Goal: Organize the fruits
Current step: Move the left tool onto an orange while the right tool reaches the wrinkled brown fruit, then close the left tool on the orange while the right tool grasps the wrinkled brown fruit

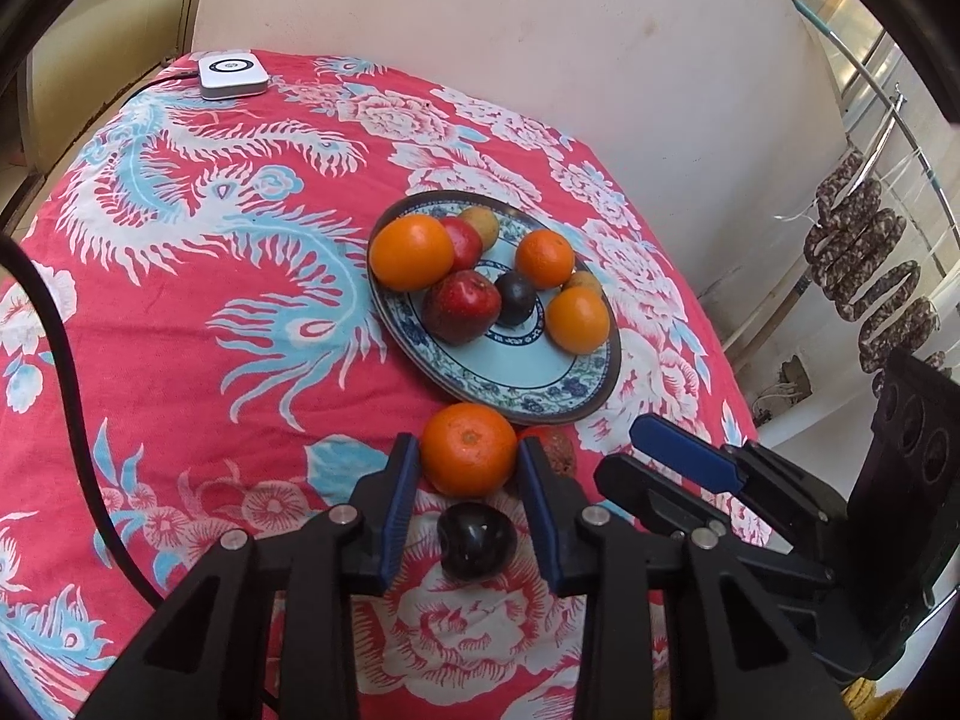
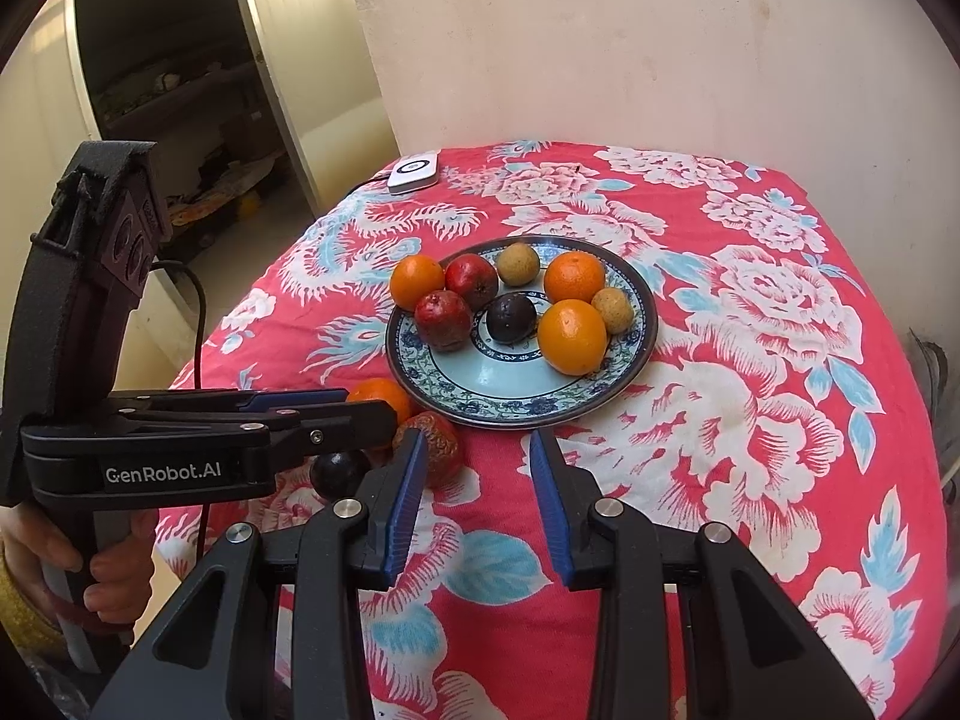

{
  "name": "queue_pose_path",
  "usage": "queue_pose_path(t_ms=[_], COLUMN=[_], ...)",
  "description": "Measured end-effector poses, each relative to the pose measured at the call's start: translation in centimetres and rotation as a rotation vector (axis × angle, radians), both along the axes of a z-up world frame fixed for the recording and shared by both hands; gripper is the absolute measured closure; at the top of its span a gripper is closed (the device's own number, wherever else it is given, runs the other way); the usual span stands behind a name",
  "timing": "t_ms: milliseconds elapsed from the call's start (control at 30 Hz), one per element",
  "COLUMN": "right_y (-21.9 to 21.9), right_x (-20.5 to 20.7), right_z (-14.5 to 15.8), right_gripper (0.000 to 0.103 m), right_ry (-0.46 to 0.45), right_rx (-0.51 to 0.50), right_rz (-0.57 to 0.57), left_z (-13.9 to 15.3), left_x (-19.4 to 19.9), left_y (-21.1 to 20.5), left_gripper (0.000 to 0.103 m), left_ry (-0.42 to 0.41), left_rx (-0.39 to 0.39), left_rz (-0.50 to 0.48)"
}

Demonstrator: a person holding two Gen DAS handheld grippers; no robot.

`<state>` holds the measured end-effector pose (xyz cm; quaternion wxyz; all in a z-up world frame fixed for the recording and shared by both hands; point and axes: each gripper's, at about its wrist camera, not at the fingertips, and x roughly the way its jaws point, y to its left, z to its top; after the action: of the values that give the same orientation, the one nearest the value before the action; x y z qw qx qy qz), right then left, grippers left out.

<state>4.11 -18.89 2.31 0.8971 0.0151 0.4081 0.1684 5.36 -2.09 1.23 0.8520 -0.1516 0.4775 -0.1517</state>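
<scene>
A blue-patterned plate [image 1: 528,378] [image 2: 498,384] on the red floral cloth holds several fruits: oranges, red fruits, a dark plum and small tan ones. In front of it on the cloth lie a loose orange [image 1: 468,449] [image 2: 379,394], a wrinkled red fruit [image 1: 555,449] [image 2: 437,444] and a dark plum [image 1: 475,540] [image 2: 339,471]. My left gripper [image 1: 468,450] is open, its fingers on either side of the loose orange, the plum between them lower down. My right gripper [image 2: 478,444] is open and empty over bare cloth, just right of the wrinkled red fruit.
A white square device [image 1: 233,73] [image 2: 413,172] with a cable sits at the table's far corner. A wall stands behind the table. The cloth's edges drop off left and right. Dark sausages [image 1: 864,252] hang on a rail to the right.
</scene>
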Motion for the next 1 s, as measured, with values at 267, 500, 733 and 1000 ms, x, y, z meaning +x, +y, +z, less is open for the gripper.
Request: queue_pose_path(t_ms=[267,500,733,1000], right_y=[0.3,1.2,2.1,2.7], right_x=[0.0,0.1,0.4,0.7], right_z=[-0.1,-0.4,-1.0,-1.5], right_gripper=[0.066,0.066,0.066,0.068], right_ry=[0.004,0.011,0.027,0.036], right_rx=[0.001,-0.006,-0.016,-0.034], right_rz=[0.009,0.041,0.055,0.067], left_z=[0.5,1.0,1.0,1.0], left_x=[-0.4,-0.8,-0.9,-0.9], left_y=[0.4,1.4,2.0,2.1], left_gripper=[0.068,0.068,0.068,0.068], left_ry=[-0.026,-0.044,-0.051,-0.056], left_rx=[0.026,0.037,0.037,0.033], left_rz=[0.02,0.057,0.067,0.066])
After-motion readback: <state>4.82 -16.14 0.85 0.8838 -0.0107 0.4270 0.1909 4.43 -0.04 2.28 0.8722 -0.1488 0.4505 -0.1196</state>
